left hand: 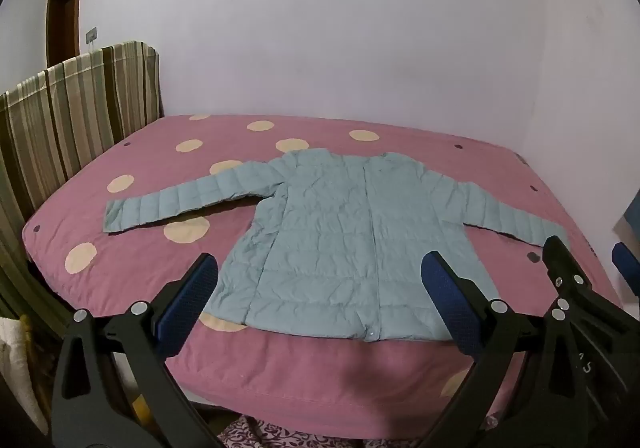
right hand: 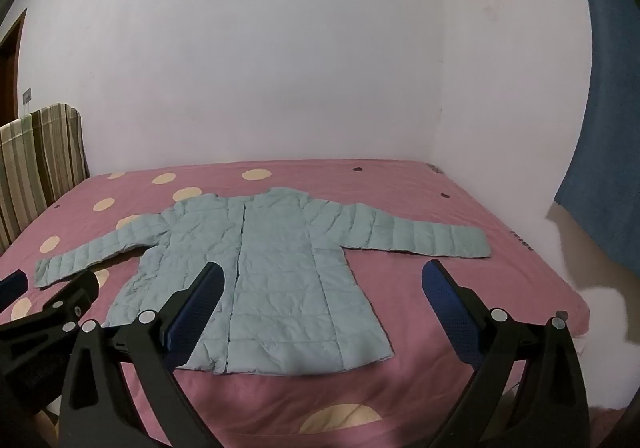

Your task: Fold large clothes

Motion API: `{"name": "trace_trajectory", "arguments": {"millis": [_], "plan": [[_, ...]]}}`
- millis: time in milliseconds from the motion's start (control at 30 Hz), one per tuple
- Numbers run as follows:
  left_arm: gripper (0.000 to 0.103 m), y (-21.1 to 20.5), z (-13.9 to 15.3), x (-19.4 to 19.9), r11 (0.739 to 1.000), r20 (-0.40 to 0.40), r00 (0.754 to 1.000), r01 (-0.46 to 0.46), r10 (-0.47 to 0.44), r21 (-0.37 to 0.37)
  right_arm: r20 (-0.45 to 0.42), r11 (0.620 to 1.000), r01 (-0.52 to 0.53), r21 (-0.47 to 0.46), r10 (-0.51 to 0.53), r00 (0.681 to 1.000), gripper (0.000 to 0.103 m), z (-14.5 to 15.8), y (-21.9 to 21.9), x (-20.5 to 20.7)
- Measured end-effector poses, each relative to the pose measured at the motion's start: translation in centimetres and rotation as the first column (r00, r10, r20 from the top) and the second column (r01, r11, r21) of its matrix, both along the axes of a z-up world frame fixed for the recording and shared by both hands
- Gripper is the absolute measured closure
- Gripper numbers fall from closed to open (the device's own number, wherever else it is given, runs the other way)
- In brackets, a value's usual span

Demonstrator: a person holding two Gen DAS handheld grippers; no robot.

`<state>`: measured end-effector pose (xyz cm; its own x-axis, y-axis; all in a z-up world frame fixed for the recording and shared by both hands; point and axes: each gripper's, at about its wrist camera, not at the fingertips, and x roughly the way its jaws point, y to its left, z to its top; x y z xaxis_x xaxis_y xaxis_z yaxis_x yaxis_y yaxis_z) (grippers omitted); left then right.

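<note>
Spread flat on the pink dotted bedcover [left hand: 132, 288]: one pale blue quilted jacket [left hand: 340, 248], front up, placket closed, hem at the near edge, collar toward the wall at 12 o'clock. Nothing folded yet, by the look of it; likely the opening step, a sleeve brought across the body. Left gripper [left hand: 316, 288] held above the hem, wide apart, empty; right gripper [right hand: 320, 292] the same, spread wide over the hem's right half, holding nothing. To do it well: reach for a cuff rather than mid-sleeve, pinch both fabric layers so the slippery padded shell does not slide out, lift only enough to clear the body, then lay the sleeve straight across the chest with the fold line at the shoulder seam. Left sleeve [left hand: 180, 203] out toward 9 o'clock, angled slightly near; right sleeve [right hand: 420, 238] toward 3 o'clock, nearly level. Worth smoothing the crumpled lower panels before folding the hem up. Counted: one jacket, two sleeves, two grippers, one bed, one striped headboard cover [left hand: 72, 115] at 10 o'clock, one brown door [left hand: 64, 7] behind it, one blue curtain [right hand: 608, 127] at 3 o'clock
</note>
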<state>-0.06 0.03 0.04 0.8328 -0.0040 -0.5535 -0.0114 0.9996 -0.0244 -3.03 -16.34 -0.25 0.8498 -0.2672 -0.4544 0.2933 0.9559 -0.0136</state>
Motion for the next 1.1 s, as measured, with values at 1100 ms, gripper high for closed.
{"name": "trace_trajectory", "arguments": {"millis": [1100], "plan": [[0.002, 0.7, -0.4, 0.1, 1.0, -0.017, 1.0, 0.003, -0.003, -0.004, -0.014, 1.0, 0.0, 0.002, 0.0, 1.0, 0.005, -0.5, 0.3, 0.4]]}}
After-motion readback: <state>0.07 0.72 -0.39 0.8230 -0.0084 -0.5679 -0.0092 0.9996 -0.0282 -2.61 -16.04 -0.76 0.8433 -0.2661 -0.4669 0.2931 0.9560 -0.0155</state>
